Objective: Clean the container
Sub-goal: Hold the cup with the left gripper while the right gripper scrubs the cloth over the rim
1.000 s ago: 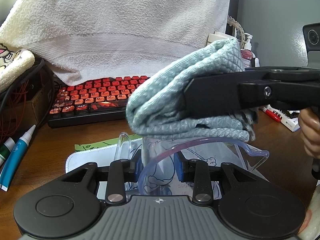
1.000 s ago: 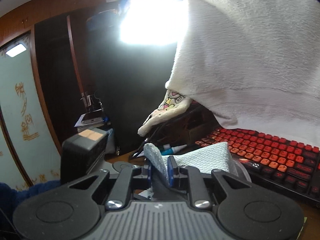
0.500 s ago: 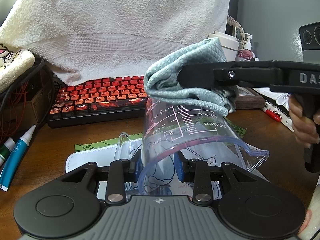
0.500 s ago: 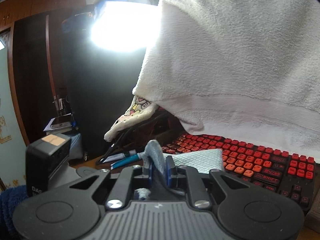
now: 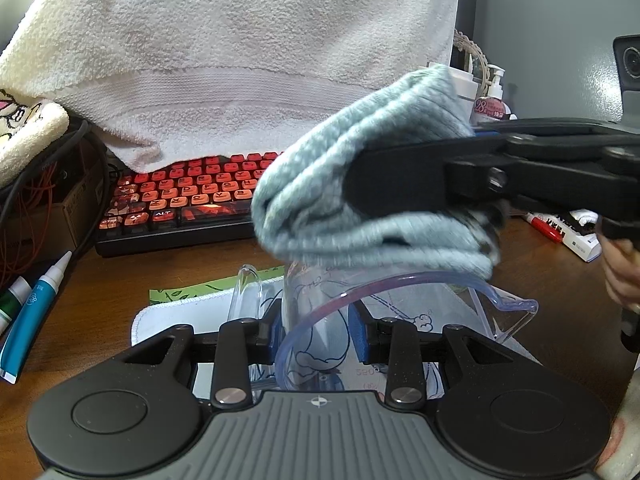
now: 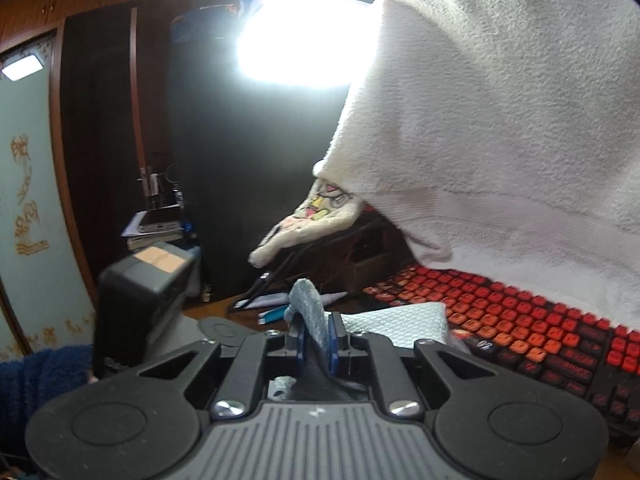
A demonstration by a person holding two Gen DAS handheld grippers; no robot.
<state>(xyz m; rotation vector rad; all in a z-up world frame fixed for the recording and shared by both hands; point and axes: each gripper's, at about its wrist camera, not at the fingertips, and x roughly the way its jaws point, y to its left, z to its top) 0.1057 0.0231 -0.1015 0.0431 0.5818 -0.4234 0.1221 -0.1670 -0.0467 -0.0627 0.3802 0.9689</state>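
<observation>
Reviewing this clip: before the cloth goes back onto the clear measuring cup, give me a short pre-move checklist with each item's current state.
1. Left gripper clamped on the measuring cup wall: ok, the blue pads sit on either side of the clear wall.
2. Right gripper shut on the blue-grey cloth: ok, cloth is pinched between its pads.
3. Cloth bunched into a compact wad: ok, folded thick in the left wrist view.
4. Cloth positioned over the cup rim: ok, it is right above the opening.
5. Cup inside clean: cannot tell, the cloth covers most of it.
6. Cup resting on the white mat: cannot tell, its base is hidden.
</observation>
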